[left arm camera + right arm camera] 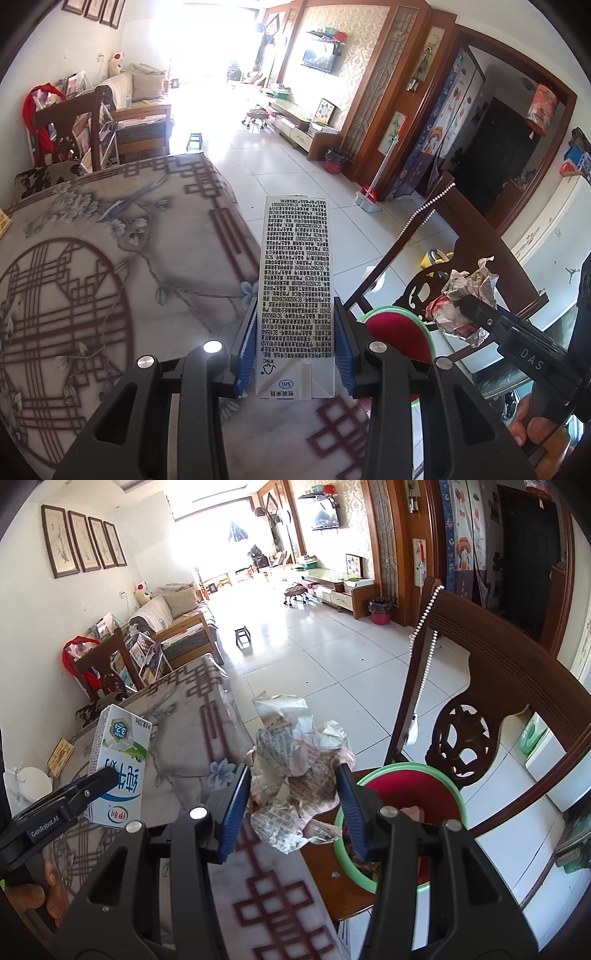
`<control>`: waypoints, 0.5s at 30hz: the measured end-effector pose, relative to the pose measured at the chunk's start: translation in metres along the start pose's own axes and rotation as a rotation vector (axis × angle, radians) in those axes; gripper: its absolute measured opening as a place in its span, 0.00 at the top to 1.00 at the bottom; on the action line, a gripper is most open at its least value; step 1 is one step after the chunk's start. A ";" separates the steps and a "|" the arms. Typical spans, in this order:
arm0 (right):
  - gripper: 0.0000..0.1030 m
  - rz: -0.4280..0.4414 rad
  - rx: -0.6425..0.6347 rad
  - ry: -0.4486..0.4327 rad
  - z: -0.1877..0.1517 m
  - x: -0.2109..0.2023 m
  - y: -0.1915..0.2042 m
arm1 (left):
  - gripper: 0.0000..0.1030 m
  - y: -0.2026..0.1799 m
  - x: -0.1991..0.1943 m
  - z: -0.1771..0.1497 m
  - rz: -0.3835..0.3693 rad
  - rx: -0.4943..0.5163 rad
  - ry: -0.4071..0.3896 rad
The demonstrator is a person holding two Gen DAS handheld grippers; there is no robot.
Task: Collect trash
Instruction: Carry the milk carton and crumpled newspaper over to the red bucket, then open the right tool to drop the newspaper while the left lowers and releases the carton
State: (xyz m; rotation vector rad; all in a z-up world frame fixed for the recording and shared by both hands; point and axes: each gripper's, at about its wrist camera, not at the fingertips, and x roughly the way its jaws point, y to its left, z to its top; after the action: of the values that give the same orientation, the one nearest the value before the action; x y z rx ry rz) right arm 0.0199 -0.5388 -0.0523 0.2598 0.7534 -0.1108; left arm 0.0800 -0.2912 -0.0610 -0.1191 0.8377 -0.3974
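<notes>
My left gripper (295,325) is shut on a white milk carton (295,280) with black print, held above the table's right edge; the carton also shows in the right wrist view (120,760). My right gripper (293,794) is shut on a crumpled ball of newspaper (299,768), held beside the table edge, just left of a red bin with a green rim (424,786). The newspaper (461,299) and bin (399,328) also show in the left wrist view, right of the carton. The bin stands on a wooden chair seat (325,871).
The table carries a grey cloth with dark red lattice pattern (110,258). A carved wooden chair back (480,701) with a bead string rises behind the bin. White tiled floor (314,646) lies beyond. Another chair (70,125) stands at the table's far side.
</notes>
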 end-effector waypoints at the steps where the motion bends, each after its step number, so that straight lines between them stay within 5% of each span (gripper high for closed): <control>1: 0.55 -0.003 0.006 0.000 0.001 0.001 -0.005 | 0.67 -0.006 0.003 0.001 -0.005 0.006 0.005; 15: 0.55 -0.145 0.126 0.068 -0.009 0.034 -0.089 | 0.66 -0.057 0.035 -0.002 -0.054 0.089 0.075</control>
State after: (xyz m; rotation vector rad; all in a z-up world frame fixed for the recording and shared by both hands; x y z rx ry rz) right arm 0.0215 -0.6226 -0.0995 0.3303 0.8343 -0.2887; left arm 0.0826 -0.3571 -0.0720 -0.0444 0.8905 -0.4922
